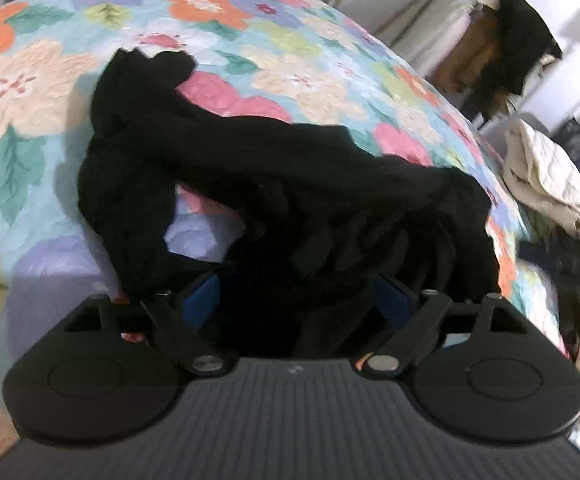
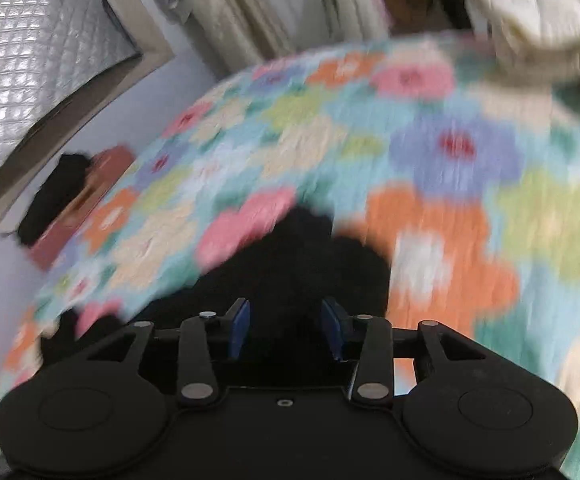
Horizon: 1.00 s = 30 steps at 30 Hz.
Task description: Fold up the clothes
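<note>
No brand, label or writing can be read in either view. A black garment (image 1: 250, 184) lies bunched on a bed covered by a floral quilt (image 1: 50, 92) printed with orange, pink, cream and lilac flowers on pale blue.

The left gripper (image 1: 302, 300) has its blue-padded fingers (image 1: 206, 296) set wide apart, with the dark cloth heaped between and over them; I cannot tell whether they pinch it. The right gripper (image 2: 286, 332) shows its fingers (image 2: 239, 330) spread, with black fabric lying between them; this view is blurred.

Beyond the bed hang pale curtains (image 2: 250, 8). A quilted silver panel (image 2: 30, 40) sits to the left, a cream bundle of cloth (image 1: 546, 176) lies at the bed's right edge, and dark clothes hang on a rack (image 1: 518, 40).
</note>
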{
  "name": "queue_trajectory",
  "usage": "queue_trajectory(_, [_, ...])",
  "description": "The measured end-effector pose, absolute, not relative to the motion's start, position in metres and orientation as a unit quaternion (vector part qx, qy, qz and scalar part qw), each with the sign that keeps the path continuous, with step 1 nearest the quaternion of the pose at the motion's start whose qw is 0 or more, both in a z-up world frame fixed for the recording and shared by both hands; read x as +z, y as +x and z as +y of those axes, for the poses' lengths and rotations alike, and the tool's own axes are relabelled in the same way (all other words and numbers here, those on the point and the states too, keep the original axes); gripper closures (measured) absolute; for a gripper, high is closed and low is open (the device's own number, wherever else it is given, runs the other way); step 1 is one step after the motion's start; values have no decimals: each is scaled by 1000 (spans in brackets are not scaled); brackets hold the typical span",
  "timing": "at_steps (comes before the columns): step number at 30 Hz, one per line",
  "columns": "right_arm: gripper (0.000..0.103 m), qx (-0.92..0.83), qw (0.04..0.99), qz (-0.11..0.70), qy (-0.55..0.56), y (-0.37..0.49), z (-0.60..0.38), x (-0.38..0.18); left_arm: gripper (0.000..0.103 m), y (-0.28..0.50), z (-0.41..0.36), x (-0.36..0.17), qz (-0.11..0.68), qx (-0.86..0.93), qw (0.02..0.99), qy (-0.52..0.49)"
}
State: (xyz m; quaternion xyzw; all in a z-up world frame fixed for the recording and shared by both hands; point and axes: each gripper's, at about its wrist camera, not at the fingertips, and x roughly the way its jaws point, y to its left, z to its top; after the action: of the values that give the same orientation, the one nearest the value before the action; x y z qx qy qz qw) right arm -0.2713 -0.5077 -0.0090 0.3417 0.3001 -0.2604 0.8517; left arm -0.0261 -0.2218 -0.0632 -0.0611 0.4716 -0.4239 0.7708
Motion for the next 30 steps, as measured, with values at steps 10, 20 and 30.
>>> queue_trajectory(10, [57,-144,853,362,347,-283,-444,-59,82,-47,-233,-60,404,-431,806,39])
queue_trajectory(20, [41,-158,860,330,355,-245,-442,-80,82,-49,-244,-66,401,-487,776,22])
queue_trajectory(30, [92,-213,886,314,268,-254,-442,-8,91,-34,-222,-31,357,-438,824,-34])
